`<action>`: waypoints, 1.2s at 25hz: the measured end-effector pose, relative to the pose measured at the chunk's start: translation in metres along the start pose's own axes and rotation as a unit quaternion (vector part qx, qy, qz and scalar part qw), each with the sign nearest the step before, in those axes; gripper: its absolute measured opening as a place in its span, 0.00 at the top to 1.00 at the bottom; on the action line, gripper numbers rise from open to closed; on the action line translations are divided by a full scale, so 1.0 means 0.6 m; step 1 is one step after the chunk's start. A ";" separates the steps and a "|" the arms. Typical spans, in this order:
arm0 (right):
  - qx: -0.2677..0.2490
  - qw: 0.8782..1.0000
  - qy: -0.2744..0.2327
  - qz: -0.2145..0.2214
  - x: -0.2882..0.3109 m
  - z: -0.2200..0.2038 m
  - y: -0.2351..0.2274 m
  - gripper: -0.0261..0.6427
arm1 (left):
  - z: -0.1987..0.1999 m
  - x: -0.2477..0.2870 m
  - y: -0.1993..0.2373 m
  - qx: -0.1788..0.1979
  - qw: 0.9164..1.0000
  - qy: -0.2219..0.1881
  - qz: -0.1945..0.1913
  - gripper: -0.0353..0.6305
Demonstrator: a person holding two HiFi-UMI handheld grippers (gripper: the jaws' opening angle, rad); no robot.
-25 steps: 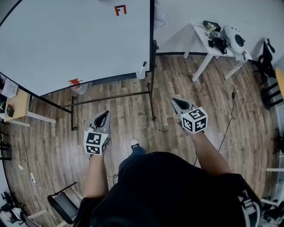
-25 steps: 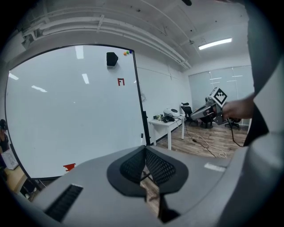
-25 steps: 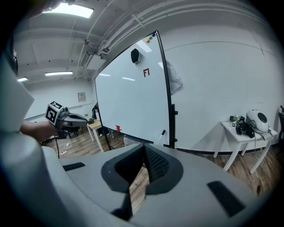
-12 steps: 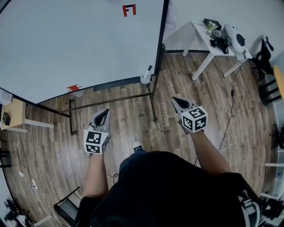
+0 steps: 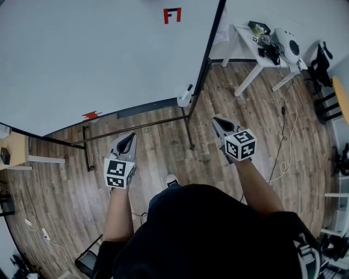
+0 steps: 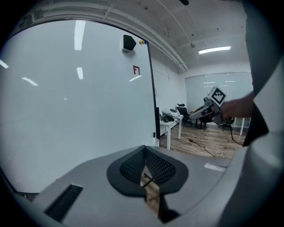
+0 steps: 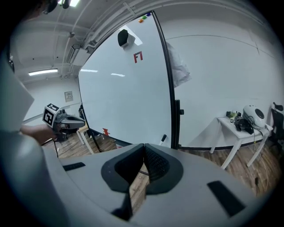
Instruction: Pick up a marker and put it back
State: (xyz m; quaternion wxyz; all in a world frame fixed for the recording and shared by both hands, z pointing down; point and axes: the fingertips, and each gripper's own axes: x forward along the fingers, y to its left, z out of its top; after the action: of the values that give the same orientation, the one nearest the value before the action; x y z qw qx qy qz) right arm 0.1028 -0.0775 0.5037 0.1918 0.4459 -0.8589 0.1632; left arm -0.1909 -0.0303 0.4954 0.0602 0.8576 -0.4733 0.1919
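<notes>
1. Head view: person stands on wood floor (image 5: 163, 147), facing a large whiteboard (image 5: 98, 54) on a dark stand. One gripper in each hand, both held out in front at about the same height.
2. Left gripper (image 5: 131, 136): left gripper view shows the jaw tips pressed together, with nothing between the pads. Only floor is seen through the slit below the tips.
3. Right gripper (image 5: 216, 121): right gripper view shows the tips meeting in the same way, pressed together and empty.
4. Marker (image 5: 188, 87): dark cap up, standing tilted in a small white holder (image 5: 184, 99) at the board's lower right corner, just beside the dark frame post. Well apart from both grippers, and nearer the right one. Also seen in the right gripper view, above that gripper's jaws.
5. Board face: a red mark (image 5: 172, 15) near the top and a smaller red mark (image 5: 91, 115) at the lower edge.
6. White table (image 5: 256, 52) stands to the right of the board and carries dark and white items too small to identify.
</notes>
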 end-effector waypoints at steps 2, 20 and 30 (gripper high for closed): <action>0.003 1.000 0.002 -0.007 0.008 0.006 0.002 0.97 | 0.005 0.009 0.011 0.004 1.000 -0.004 -0.009 0.93; 0.016 0.999 0.005 -0.036 0.067 0.040 0.018 0.96 | 0.016 0.043 0.077 0.022 0.998 -0.015 -0.052 0.93; 0.022 0.999 0.006 -0.038 0.083 0.045 0.011 0.96 | 0.029 0.048 0.083 0.028 0.998 -0.019 -0.054 0.93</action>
State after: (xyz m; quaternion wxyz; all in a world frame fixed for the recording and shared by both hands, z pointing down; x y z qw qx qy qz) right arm 0.0659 -0.1209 0.5028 0.1929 0.4815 -0.8364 0.1770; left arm -0.2138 -0.0849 0.4869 0.0376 0.8867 -0.4220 0.1853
